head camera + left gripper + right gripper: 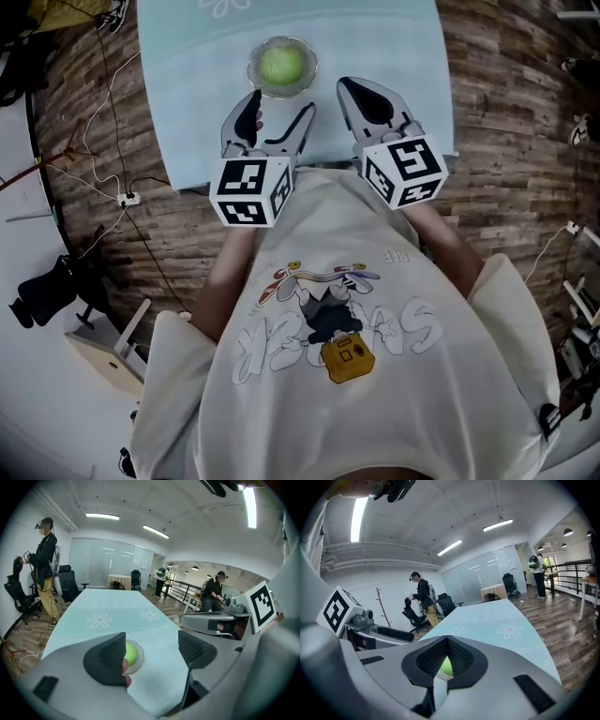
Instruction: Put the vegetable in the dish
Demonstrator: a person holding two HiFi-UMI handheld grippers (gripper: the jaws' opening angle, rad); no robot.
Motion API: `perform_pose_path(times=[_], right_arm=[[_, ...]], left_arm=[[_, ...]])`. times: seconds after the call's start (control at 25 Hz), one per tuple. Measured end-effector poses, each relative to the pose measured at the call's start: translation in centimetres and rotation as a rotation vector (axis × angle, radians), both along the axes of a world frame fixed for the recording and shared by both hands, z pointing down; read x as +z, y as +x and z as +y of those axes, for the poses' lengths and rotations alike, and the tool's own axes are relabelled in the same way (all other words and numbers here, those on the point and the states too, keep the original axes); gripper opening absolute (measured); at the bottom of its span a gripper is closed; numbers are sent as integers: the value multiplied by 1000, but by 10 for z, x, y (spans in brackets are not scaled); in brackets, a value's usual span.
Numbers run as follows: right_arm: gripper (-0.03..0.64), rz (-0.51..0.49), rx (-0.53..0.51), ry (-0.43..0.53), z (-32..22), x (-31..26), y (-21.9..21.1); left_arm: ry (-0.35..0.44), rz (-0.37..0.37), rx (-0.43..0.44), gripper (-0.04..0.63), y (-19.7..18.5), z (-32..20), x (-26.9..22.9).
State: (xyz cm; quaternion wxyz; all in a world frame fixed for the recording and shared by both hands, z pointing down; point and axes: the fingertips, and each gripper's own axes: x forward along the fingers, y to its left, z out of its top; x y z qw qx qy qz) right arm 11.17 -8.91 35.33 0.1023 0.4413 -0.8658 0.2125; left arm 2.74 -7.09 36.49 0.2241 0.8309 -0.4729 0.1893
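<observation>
A round green vegetable (282,65) lies in a small clear glass dish (255,75) on the light-blue table (375,47), close to its near edge. My left gripper (281,108) hovers just in front of the dish, open, with nothing between its pads. In the left gripper view the vegetable (131,654) and the dish (139,662) peek out beside the left pad of the gripper (152,648). My right gripper (366,94) is shut and empty, to the right of the dish. Along its closed jaws (447,660) a sliver of the vegetable (446,667) shows.
The tablecloth carries pale flower prints (98,619). Wooden floor with cables (112,112) surrounds the table. Other people stand in the room: one by office chairs (44,564), one farther right (214,590), one seen from the right gripper (422,592).
</observation>
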Motion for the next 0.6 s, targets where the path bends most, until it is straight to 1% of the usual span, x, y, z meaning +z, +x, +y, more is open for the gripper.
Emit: perform_pose_path(times=[0.08,0.16,0.2,0.24,0.32,0.4,0.44,0.56,0.6], right_arm=[[21,-3,2,2,0,-3,-2],[23,-9,-1,3,0,-5,-6],[22,-10,-9,3,0,-6,-7],[21,-10,-18,1,1,-7,-7],[22,-12,-31,-6,2,-8,-7],[23,-5,-41,-9,1,-8,-9],[21,11,-48,-6,1,-8,-11],[21,62,-62,18,2,-11,-19],[21,68,-60,22,1,-12,-21]], left_arm=[[-3,-18,12,334,-3,4,-5],[-6,-52,20,305,-9,8,-8],[-4,-61,24,281,-12,11,-9],[-6,-62,26,253,-12,14,-10],[-14,-56,34,224,-11,19,-12],[-20,-51,38,181,-12,21,-12],[-22,-49,37,156,-14,21,-13],[-8,-47,28,32,-22,22,-19],[-2,-45,30,8,-24,22,-22]])
